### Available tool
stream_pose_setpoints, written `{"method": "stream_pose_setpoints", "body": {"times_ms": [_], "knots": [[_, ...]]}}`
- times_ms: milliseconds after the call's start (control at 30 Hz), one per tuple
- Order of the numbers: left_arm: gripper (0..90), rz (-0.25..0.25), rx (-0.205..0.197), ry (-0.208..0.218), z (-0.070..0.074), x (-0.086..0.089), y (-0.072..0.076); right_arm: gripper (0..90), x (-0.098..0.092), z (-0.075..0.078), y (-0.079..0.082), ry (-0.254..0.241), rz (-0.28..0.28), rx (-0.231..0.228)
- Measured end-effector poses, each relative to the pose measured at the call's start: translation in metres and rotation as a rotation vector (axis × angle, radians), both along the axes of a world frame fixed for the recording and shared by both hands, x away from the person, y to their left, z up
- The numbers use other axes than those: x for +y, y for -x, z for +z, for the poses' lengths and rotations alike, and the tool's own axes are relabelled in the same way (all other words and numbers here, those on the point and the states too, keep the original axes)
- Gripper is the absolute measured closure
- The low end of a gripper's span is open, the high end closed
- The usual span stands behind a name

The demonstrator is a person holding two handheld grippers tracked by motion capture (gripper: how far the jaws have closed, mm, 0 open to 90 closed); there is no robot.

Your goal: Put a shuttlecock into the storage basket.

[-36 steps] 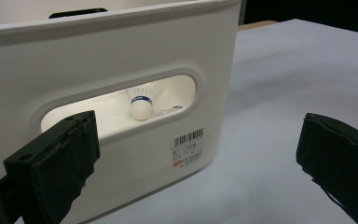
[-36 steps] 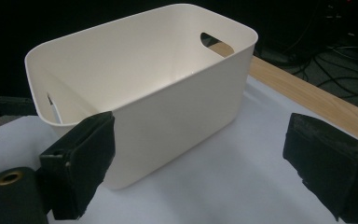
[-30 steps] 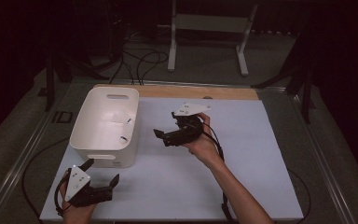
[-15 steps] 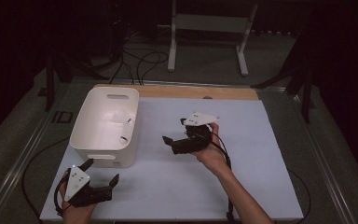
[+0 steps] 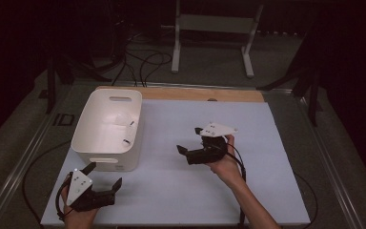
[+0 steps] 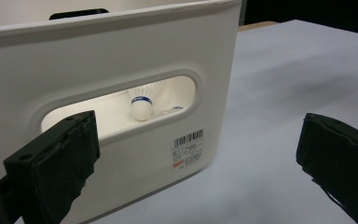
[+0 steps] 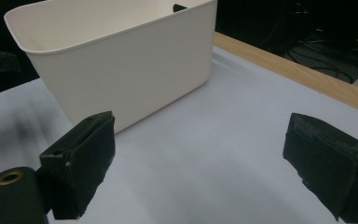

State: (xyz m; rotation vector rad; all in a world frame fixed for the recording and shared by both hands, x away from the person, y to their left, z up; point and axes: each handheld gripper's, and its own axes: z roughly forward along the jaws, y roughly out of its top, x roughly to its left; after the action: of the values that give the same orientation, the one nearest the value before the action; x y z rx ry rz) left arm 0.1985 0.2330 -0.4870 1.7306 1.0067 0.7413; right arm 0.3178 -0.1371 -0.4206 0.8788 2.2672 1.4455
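So the white bin (image 5: 107, 131) sits near the left edge of the table (image 5: 267, 191), toward the far-left corner, and there's a shuttlecock (image 6: 141, 106) lying inside it – you can spot its white cork tip with the blue band through the handle slot in the left gripper view. In the high view something pale rests on the bin's floor, too blurry to say much more.

Left gripper (image 5: 106, 179) is down by the near-left corner, just short of the bin's near wall, jaws wide apart with nothing between them. Right gripper (image 5: 188, 151) hovers around the middle of the table, well apart from the bin, jaws also spread and empty.

My guess on handling: the shuttlecock is feather-light and the skirt crushes easily – I'd pinch it at the cork, gently. The bin looks like stiff, smooth plastic, probably light; the rim or that handle slot seems the sensible place to grab.
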Motion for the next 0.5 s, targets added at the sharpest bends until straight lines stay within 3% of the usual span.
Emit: {"method": "stream_pose_setpoints", "body": {"times_ms": [500], "knots": [[0.0, 0.001, 0.001, 0.002, 0.000, -0.001, 0.000, 9.1, -0.027, -0.012, 0.011, 0.000, -0.039, -0.003]]}}
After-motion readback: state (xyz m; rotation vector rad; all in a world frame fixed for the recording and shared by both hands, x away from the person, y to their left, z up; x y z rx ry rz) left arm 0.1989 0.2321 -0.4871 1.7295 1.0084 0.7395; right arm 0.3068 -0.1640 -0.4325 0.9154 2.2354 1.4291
